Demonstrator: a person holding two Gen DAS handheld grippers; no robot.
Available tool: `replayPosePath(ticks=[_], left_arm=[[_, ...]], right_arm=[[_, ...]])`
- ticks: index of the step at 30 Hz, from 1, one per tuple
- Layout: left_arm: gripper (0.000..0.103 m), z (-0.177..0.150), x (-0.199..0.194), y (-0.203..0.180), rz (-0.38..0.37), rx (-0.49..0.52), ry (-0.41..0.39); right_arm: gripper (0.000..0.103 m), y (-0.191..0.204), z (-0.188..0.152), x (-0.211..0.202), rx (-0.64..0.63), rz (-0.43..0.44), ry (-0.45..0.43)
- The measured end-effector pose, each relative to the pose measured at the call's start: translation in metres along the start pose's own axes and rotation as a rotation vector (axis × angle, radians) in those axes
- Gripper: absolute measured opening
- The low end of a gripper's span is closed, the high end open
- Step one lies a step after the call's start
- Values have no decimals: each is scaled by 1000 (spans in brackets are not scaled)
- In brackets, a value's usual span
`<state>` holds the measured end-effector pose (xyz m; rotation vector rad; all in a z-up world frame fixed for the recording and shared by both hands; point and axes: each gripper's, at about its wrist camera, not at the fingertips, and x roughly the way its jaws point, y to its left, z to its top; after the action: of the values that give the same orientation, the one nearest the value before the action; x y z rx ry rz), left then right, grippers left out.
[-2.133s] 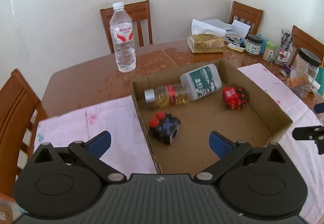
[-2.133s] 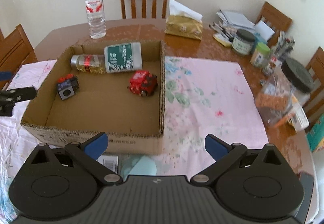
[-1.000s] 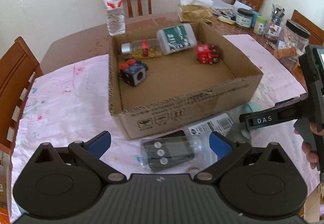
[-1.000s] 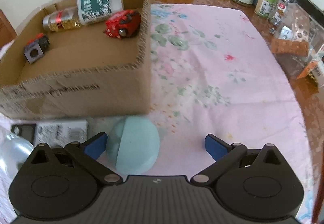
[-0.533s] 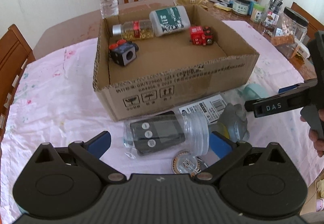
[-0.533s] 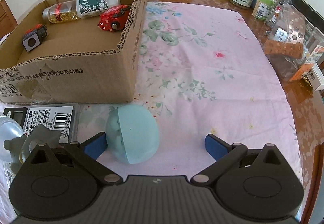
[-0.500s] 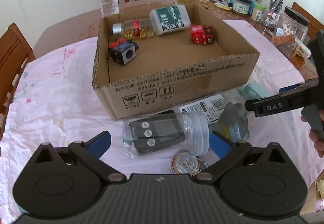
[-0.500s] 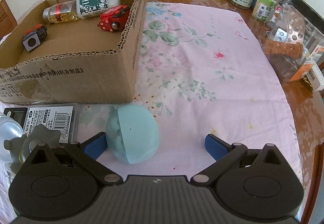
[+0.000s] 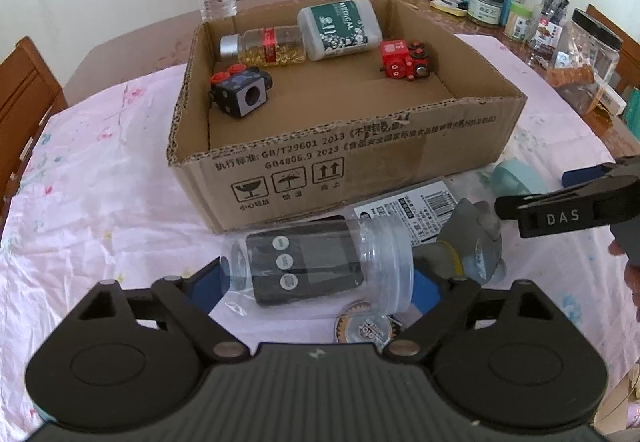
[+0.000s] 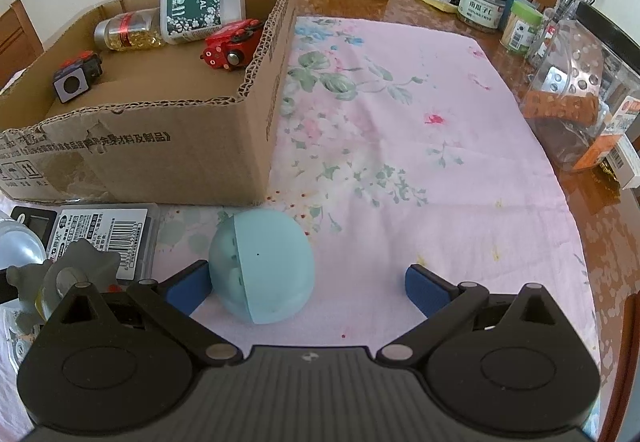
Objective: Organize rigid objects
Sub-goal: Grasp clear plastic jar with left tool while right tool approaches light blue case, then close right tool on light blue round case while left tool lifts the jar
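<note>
The left gripper [image 9: 316, 284] stood spread around a clear jar [image 9: 320, 262] lying just in front of the cardboard box [image 9: 340, 162], with a grey toy [image 9: 472, 242] beside it.

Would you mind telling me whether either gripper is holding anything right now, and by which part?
Nothing is held. The left gripper is open around the clear jar, and the right gripper is open beside the blue ball.

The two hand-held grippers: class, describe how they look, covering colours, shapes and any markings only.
The left hand-held gripper and right hand-held gripper look alike: matte black bodies with a ribbed central panel, two round discs, triangular cut-outs, silver pivot pins, angled black link arms and blue finger pads. The left wrist view shows white "DAS" lettering on the right one's finger. No cables or sleeves are visible.
</note>
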<state>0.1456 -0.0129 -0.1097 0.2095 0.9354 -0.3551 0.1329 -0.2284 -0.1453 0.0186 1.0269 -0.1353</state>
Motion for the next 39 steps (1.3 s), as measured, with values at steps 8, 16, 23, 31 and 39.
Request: replayPosePath(ticks=[8,16,23,31,39], left_arm=[[91,-7,-11,12,40,-41,-6],[91,-30,-22,36,92,-108,29],[91,-39,-21,41,93,-154,8],[92,-46,-12,39,107,-205,61],[92,-49,-7,39,116,-250,84]], right_arm=[[103,0,-2,-1,-17,11,-21],[103,1,-1,0,-62,41,-30],[93,6,-1,-2,-128,80,-44],[74,12,-4,-11,-196,124,-67],[65,12,-6,-13,-221,152,-75]])
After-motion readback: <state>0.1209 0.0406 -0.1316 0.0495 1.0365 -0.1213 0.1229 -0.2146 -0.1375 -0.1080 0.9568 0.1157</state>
